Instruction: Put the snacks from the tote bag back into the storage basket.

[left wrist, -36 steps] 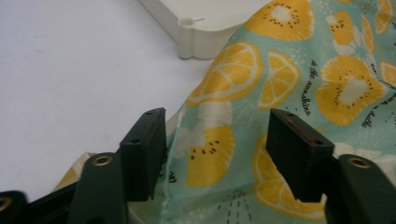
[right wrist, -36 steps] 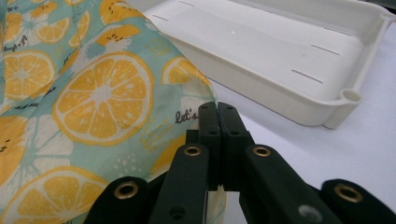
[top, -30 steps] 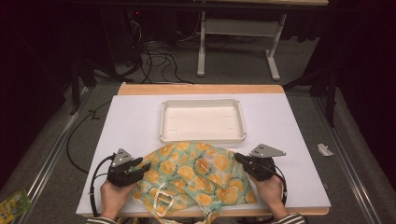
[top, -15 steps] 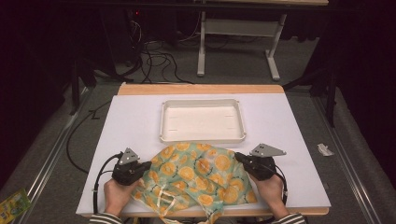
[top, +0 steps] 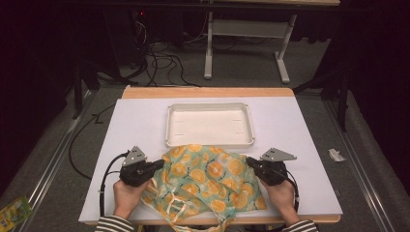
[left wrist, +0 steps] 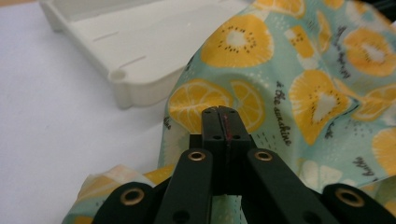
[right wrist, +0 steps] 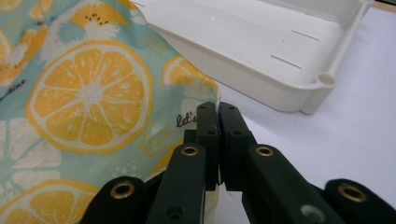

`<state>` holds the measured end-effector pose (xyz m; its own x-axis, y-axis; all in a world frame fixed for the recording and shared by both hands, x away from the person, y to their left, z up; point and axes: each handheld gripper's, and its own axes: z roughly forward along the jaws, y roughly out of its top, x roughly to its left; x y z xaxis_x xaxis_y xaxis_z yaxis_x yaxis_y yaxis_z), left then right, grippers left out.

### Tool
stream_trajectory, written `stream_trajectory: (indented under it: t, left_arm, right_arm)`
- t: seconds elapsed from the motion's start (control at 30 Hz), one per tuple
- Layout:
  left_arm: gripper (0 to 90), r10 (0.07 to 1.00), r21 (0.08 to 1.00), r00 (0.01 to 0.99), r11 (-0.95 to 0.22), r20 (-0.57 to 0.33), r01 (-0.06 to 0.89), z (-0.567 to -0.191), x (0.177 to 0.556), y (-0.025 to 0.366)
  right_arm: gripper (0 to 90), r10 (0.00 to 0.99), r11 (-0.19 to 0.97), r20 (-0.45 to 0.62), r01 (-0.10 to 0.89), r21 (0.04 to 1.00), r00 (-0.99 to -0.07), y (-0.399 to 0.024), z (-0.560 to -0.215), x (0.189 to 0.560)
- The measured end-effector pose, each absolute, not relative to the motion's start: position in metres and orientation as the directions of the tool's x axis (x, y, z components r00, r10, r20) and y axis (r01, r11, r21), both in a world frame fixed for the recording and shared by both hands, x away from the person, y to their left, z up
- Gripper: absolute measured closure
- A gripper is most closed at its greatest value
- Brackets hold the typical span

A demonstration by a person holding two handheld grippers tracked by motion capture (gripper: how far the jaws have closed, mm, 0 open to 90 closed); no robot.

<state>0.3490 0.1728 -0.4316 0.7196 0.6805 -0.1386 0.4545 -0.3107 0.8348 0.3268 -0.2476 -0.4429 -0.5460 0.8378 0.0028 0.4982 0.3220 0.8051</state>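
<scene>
The cloth (top: pixel 208 181), pale green and printed with orange and lemon slices, is carrying small black script: in the left gripper view the words "the sunshine" are reading along the fabric (left wrist: pixel 285 121), and in the right gripper view "let's" is showing just beside the closed fingers (right wrist: pixel 219 116), with "ine" at the picture's left edge. The cloth is lying on the near half of the white bench (top: pixel 300 125), its far edge touching the near wall of the white tray (top: pixel 210 142), and its near edge is hanging over the bench's front. The left gripper (top: pixel 157 165) is pinching the cloth's left edge, its fingers pressed together on the fabric; they have just been closing, and against the picture of a second ago, where they were standing apart beside the cloth, they are now clamped on it and the gripper is sitting a little higher and further in. The right gripper (top: pixel 249 161) is holding the cloth's right corner with its fingers shut on the fabric, and it is keeping the same place as before. The tray is resting unmoved in the middle of the bench.
</scene>
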Motion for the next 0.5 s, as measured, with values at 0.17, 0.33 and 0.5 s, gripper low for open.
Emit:
stream_trajectory:
  t: [0.17,0.33,0.5]
  left_arm:
    - [90.0,0.658,0.861,0.735,-0.267,-0.165,0.433,-0.421,0.352,0.165]
    - [90.0,0.645,0.867,0.747,-0.27,-0.16,0.419,-0.415,0.359,0.152]
    - [90.0,0.64,0.866,0.751,-0.273,-0.162,0.418,-0.414,0.363,0.145]
  right_arm:
    - [89.2,0.844,0.341,-0.014,0.516,0.786,-0.537,-0.25,-0.447,0.329]
    - [83.1,0.851,0.335,-0.008,0.531,0.779,-0.525,-0.253,-0.451,0.33]
    - [74.7,0.851,0.32,-0.02,0.489,0.811,-0.524,-0.254,-0.443,0.318]
